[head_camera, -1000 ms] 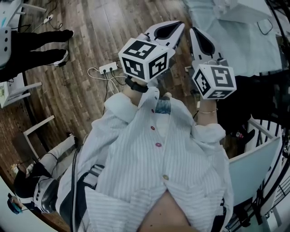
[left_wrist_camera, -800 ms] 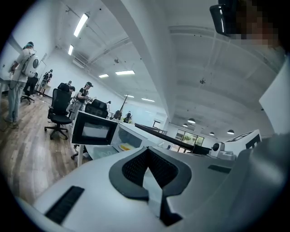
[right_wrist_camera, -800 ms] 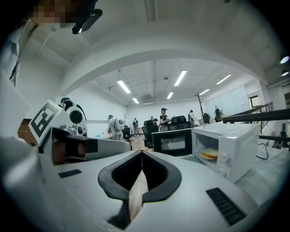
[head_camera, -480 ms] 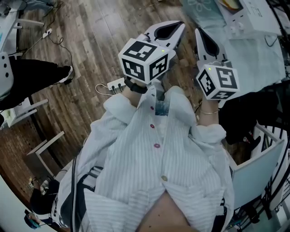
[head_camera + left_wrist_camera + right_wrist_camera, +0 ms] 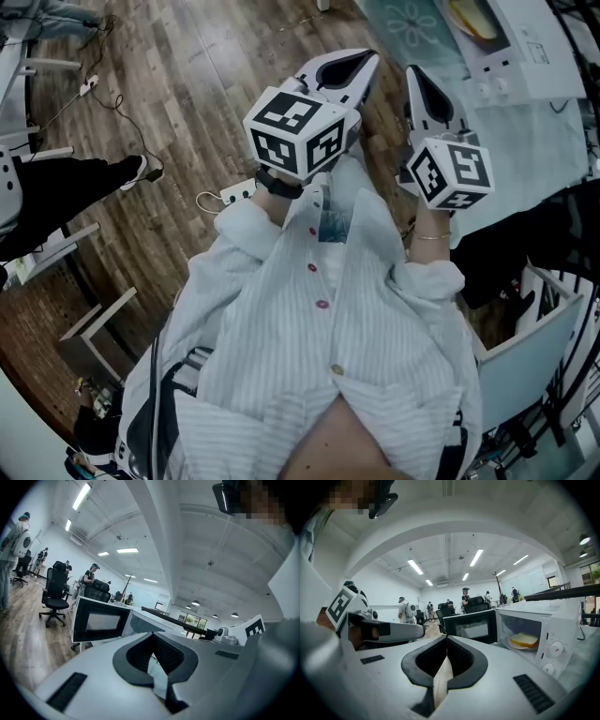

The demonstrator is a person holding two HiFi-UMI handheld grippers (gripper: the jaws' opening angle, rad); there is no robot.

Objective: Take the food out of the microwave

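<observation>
A white microwave [image 5: 543,630] stands with its door [image 5: 474,626] swung open to the left. Inside, a sandwich on a plate [image 5: 524,641] shows; it also peeks in at the head view's top edge as the food [image 5: 472,13]. My left gripper [image 5: 364,58] and right gripper [image 5: 412,73] are held side by side in front of my chest, pointing toward the microwave [image 5: 530,42] and well short of it. Both are shut with nothing between the jaws. The left gripper [image 5: 152,635] faces the open door [image 5: 100,620]; the right gripper [image 5: 446,638] faces the opening.
The microwave sits on a table with a pale cloth [image 5: 525,131]. A wooden floor [image 5: 169,112] lies below, with a power strip and cables [image 5: 234,192]. A person's dark legs [image 5: 75,187] stand at the left. Office chairs [image 5: 56,595] and other people stand farther off.
Both grippers have travelled toward the table, still shut. The microwave and the food have come into the head view's top right; the floor and the standing person's legs have slid left.
</observation>
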